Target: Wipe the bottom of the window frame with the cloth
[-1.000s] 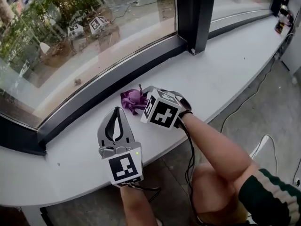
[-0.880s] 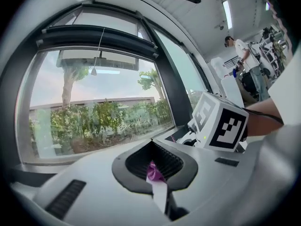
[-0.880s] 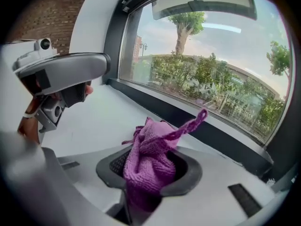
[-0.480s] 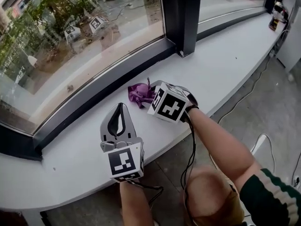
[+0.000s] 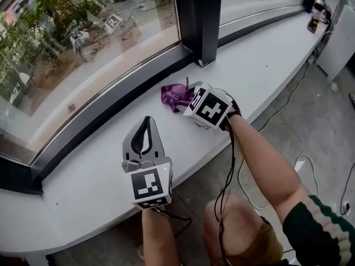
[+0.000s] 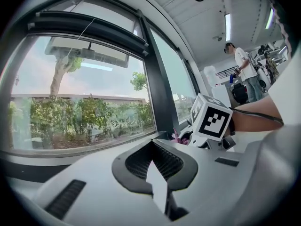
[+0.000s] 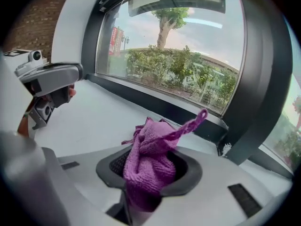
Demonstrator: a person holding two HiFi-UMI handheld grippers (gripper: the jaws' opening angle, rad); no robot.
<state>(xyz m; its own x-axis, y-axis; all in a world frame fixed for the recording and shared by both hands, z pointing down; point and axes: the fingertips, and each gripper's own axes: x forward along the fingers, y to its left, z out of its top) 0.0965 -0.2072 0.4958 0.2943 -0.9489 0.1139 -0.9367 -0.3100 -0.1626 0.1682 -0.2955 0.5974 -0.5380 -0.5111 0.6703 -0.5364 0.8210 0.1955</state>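
Note:
A purple cloth [image 5: 176,96] [image 7: 150,161] is bunched between the jaws of my right gripper [image 5: 187,100], which is shut on it just above the white sill [image 5: 105,154]. The cloth hangs a short way from the dark bottom rail of the window frame [image 5: 119,96] [image 7: 155,100], near the black upright post [image 5: 197,15]. My left gripper [image 5: 145,138] [image 6: 160,173] stands over the sill nearer the front edge, its jaws shut with nothing between them. In the left gripper view, the right gripper's marker cube [image 6: 211,117] shows ahead to the right.
The sill curves away to the far right, where small items [image 5: 317,10] stand at its end. Cables [image 5: 302,82] hang off the sill's front edge to the floor. A person [image 6: 244,74] stands in the room far to the right in the left gripper view.
The right gripper with the cloth has moved up and to the right along the sill toward the black post. The left gripper has barely shifted.

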